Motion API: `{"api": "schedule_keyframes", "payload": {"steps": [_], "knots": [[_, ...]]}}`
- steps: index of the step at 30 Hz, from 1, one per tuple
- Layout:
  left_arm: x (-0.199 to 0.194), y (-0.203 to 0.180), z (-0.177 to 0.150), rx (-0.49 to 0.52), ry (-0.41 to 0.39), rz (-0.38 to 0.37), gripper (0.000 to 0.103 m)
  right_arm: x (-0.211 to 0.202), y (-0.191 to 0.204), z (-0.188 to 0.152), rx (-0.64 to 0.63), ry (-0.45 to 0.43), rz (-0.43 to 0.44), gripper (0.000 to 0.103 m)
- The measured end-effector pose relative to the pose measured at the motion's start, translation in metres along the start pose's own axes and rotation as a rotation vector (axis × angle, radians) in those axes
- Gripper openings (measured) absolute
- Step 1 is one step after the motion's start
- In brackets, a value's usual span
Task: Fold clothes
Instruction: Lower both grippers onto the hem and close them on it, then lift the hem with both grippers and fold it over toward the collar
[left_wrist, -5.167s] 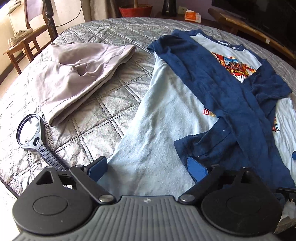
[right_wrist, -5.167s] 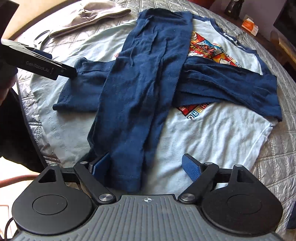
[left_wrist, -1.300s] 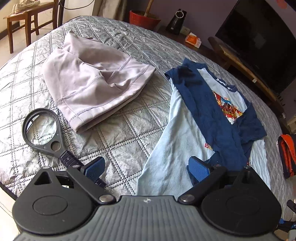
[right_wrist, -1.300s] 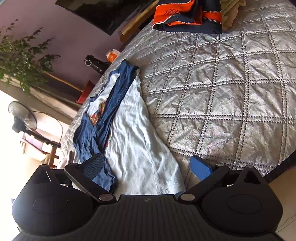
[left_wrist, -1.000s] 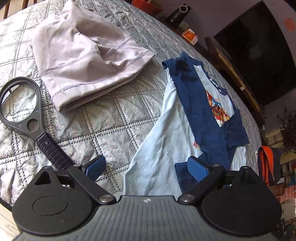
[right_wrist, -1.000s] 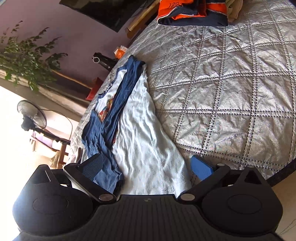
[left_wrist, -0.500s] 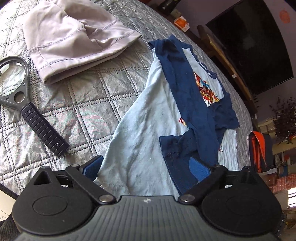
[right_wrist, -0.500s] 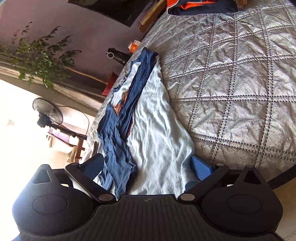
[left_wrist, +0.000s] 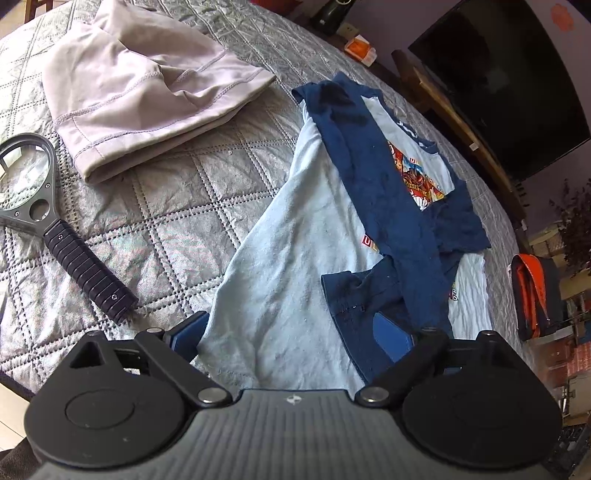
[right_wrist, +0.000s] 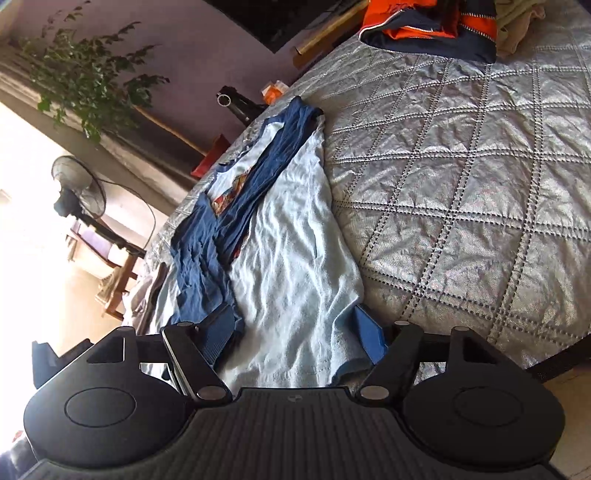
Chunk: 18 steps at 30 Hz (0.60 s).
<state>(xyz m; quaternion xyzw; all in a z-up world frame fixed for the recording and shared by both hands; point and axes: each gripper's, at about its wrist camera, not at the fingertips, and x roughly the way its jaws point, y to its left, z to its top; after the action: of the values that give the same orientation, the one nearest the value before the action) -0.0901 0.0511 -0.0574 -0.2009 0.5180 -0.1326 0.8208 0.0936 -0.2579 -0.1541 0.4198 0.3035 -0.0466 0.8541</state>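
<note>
A light blue T-shirt (left_wrist: 295, 258) with navy sleeves (left_wrist: 369, 184) crossed over its printed chest lies flat on the quilted bed cover (left_wrist: 184, 206). My left gripper (left_wrist: 290, 332) is low at the shirt's near hem. Its jaws are closing, with the hem's left corner and a navy sleeve end between the pads, which do not press. In the right wrist view the same shirt (right_wrist: 295, 258) runs away from me. My right gripper (right_wrist: 295, 332) straddles the hem's other corner, jaws closing. Cloth bunches against its right pad (right_wrist: 369, 336).
A folded pale grey garment (left_wrist: 147, 92) and a magnifying glass (left_wrist: 44, 206) lie left of the shirt. An orange and navy jacket (right_wrist: 424, 26) sits at the far side of the bed cover (right_wrist: 461, 184). The bed edge runs just under both grippers.
Both grippers have settled at the shirt's near hem. The right jaws have narrowed and cloth now bunches at the right pad. The left jaws narrowed slightly.
</note>
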Motion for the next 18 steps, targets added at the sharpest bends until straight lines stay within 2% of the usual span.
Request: {"api": "schedule_keyframes", "payload": {"steps": [2, 4, 6, 8, 9, 10, 11, 12, 13, 14, 18], "knots": [[0.0, -0.004, -0.002, 0.036, -0.002, 0.025, 0.087, -0.001, 0.002, 0.0, -0.007, -0.002, -0.05, 0.061], [0.0, -0.007, -0.004, 0.058, -0.006, 0.046, 0.083, -0.002, 0.004, 0.0, -0.032, 0.008, -0.113, 0.033], [-0.001, -0.006, -0.004, 0.065, -0.009, 0.06, 0.076, -0.002, 0.006, 0.0, -0.072, 0.024, -0.157, 0.021], [-0.002, -0.006, -0.004, 0.068, -0.015, 0.079, 0.063, -0.002, 0.009, 0.0, -0.092, 0.029, -0.186, 0.018], [-0.003, -0.005, -0.003, 0.068, -0.018, 0.092, 0.058, -0.002, 0.011, -0.001, -0.103, 0.032, -0.201, 0.012], [-0.004, -0.004, -0.003, 0.065, -0.02, 0.108, 0.046, -0.002, 0.013, -0.001, -0.113, 0.035, -0.213, 0.007], [-0.004, -0.002, -0.002, 0.058, -0.023, 0.123, 0.036, -0.002, 0.014, -0.002, -0.113, 0.035, -0.207, 0.006], [-0.005, 0.0, -0.001, 0.045, -0.024, 0.133, 0.032, -0.002, 0.011, -0.003, -0.081, 0.032, -0.184, 0.005], [-0.004, 0.003, 0.0, 0.023, -0.022, 0.136, 0.016, -0.002, 0.009, -0.004, -0.05, 0.028, -0.161, 0.005], [-0.004, 0.007, 0.001, 0.001, -0.017, 0.135, 0.006, -0.002, 0.007, -0.005, -0.017, 0.023, -0.14, 0.005], [-0.004, 0.008, 0.001, -0.008, -0.02, 0.117, 0.003, -0.011, -0.005, -0.007, 0.132, -0.032, -0.082, 0.004]]}}
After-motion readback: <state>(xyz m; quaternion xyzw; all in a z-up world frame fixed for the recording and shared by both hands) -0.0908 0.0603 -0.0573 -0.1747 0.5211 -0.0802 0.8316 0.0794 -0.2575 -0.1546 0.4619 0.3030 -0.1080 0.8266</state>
